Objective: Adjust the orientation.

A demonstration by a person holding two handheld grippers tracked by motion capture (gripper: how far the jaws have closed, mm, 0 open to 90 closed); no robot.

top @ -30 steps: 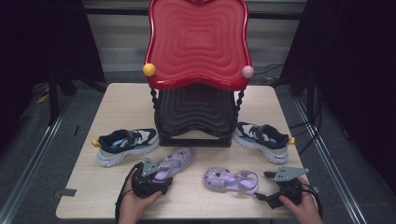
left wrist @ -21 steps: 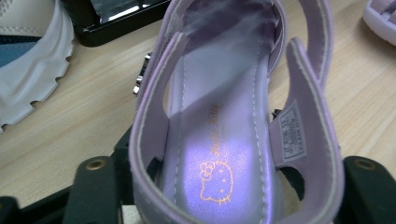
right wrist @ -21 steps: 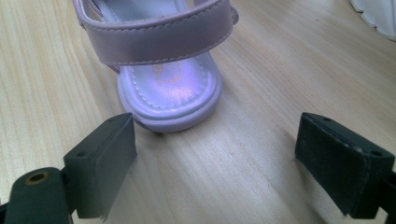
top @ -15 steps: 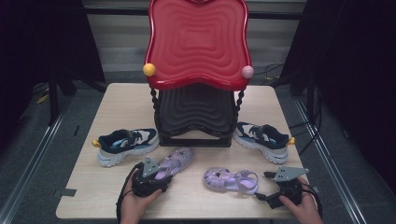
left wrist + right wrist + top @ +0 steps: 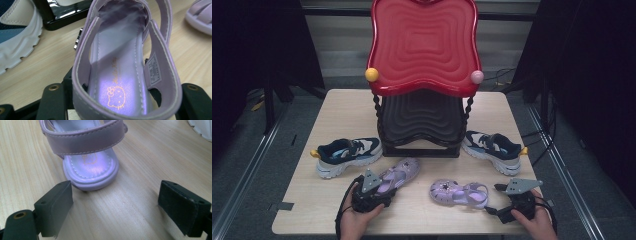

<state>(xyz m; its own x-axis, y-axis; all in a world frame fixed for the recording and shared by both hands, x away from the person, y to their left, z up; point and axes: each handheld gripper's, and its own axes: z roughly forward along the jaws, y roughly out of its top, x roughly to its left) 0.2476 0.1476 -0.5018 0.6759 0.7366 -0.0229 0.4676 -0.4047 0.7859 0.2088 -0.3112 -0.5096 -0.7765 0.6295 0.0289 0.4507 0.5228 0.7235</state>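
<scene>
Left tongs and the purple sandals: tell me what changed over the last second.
The left tongs have just been closing and now clamp the heel of the left purple sandal. The right tongs stay open behind the heel of the other purple sandal. Both sneakers and the red rack are unmoved.

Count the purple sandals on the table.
2: left purple sandal, heel between the left hand-held gripper's jaws; right purple sandal lying free near the table's front edge. None appear hidden.
</scene>
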